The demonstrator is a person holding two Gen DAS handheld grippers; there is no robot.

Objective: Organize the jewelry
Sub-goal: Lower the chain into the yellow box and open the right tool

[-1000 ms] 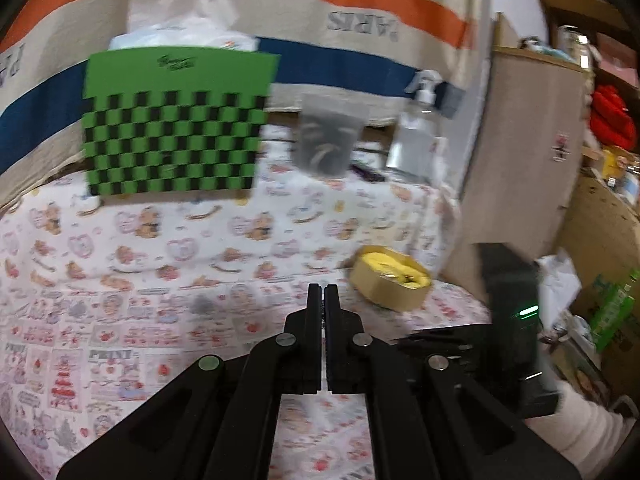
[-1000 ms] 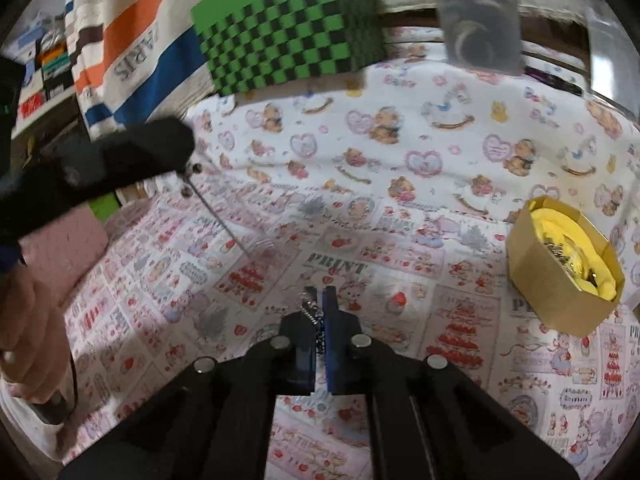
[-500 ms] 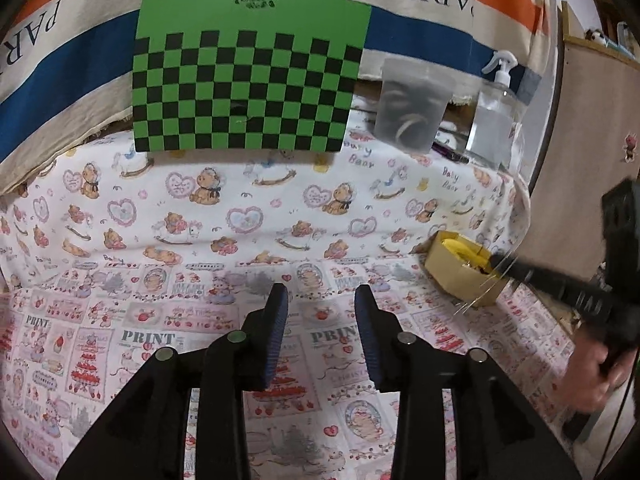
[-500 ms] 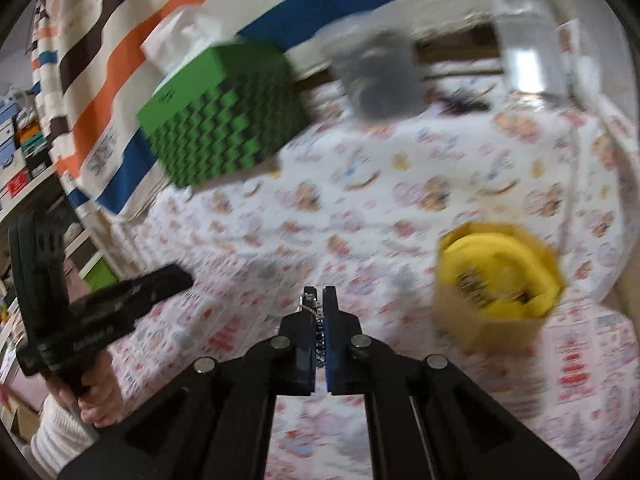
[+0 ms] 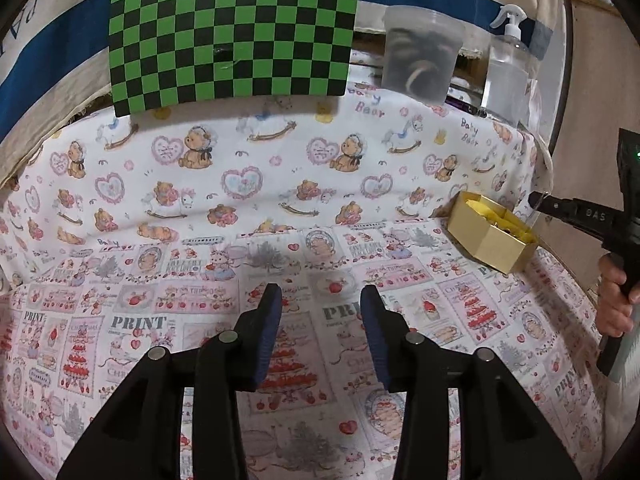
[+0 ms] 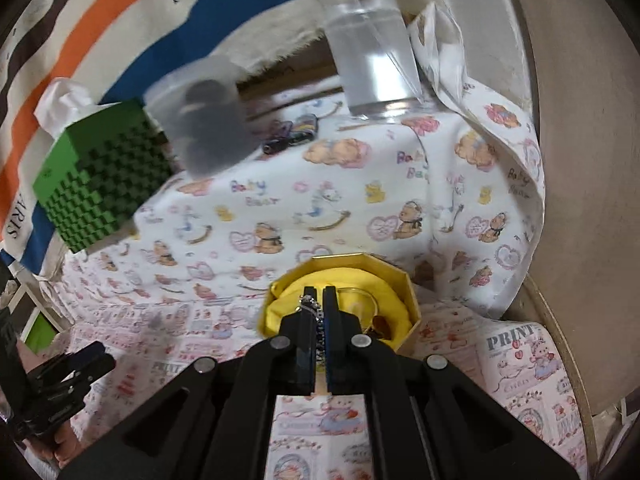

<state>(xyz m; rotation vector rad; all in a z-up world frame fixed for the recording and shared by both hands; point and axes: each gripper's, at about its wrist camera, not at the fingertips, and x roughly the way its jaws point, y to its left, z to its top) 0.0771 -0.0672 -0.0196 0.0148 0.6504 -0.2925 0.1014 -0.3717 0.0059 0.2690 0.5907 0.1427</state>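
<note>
Right fingers (image 6: 319,300) pinching chain (image 6: 319,332), over box (image 6: 412,292)

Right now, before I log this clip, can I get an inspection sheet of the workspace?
Surface: printed bear cloth, wrinkled at its right edge.
Job's things: gold box with yellow lining; beaded chain pinched above it.
Clutter: checkered tissue box, plastic tub, spray bottle, small dark items.
Tongs: left tongs open, empty; right tongs shut on chain.
Cables: nothing seen.
Surroundings: striped fabric behind; brown panel at right.
</note>
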